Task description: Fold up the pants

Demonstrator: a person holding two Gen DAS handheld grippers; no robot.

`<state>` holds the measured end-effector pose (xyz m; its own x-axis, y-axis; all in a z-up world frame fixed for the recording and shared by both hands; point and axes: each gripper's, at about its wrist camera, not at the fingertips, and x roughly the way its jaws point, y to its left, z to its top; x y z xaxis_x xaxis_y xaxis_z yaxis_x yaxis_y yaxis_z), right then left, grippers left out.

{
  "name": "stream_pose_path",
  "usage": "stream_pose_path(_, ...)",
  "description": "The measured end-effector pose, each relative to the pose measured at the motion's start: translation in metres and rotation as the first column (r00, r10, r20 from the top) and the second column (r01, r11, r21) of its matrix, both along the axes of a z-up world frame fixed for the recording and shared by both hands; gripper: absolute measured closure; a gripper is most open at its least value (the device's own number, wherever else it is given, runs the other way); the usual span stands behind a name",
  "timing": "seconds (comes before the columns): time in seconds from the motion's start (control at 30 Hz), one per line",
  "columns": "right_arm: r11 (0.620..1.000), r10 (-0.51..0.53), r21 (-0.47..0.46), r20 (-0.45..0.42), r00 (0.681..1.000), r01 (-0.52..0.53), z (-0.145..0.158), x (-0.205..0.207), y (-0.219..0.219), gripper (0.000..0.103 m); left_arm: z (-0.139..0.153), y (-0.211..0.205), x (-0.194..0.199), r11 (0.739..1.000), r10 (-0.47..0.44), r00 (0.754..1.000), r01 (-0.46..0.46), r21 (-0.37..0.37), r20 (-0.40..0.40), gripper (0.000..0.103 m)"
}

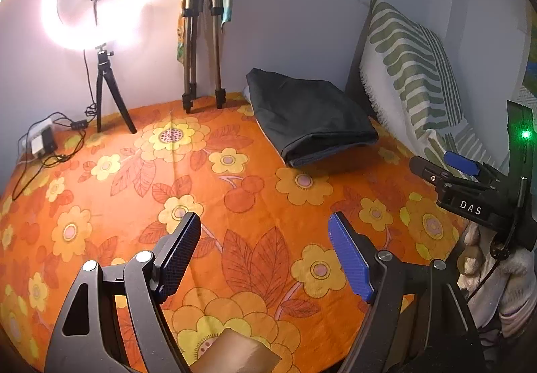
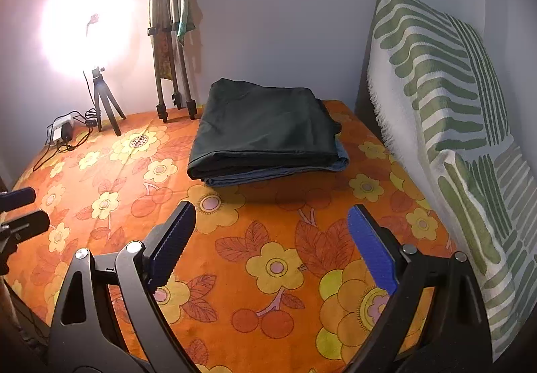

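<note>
With both the left gripper (image 1: 265, 232) and right gripper (image 2: 272, 222) being held wide open and empty, the seemingly folded pants (image 2: 268, 131) are being left near the pillow (image 2: 446, 124), where a careless snag risks unfolding them.

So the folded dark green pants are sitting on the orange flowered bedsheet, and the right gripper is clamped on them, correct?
Not quite. The folded dark green pants do lie on the orange flowered bedsheet, but the right gripper is open and empty, short of them, as the right wrist view shows.
</note>
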<state>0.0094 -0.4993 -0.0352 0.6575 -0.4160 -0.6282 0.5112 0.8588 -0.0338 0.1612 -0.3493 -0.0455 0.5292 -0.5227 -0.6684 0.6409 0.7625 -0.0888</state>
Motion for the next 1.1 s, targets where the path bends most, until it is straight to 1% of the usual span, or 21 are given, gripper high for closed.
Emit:
stream_pose_path(0.17,1.000,-0.006,-0.015,0.001,1.000,0.006,0.000,-0.001,0.001,0.009,0.002,-0.001,-0.003,1.000,-0.008,1.000,0.008,-0.005,0.009,0.025)
stream_pose_path(0.57,1.000,-0.030,0.009,0.015,0.999,0.029,0.002,-0.008,-0.003,0.009,0.006,-0.004,-0.010,1.000,-0.018,1.000,0.019,-0.007,0.021,0.025)
stream_pose_path(1.1,1.000,0.001,0.016,0.014,1.000,-0.001,0.000,0.000,-0.005,0.009,0.009,-0.004,-0.013,1.000,-0.017,0.999,0.018,-0.007,0.033,0.025)
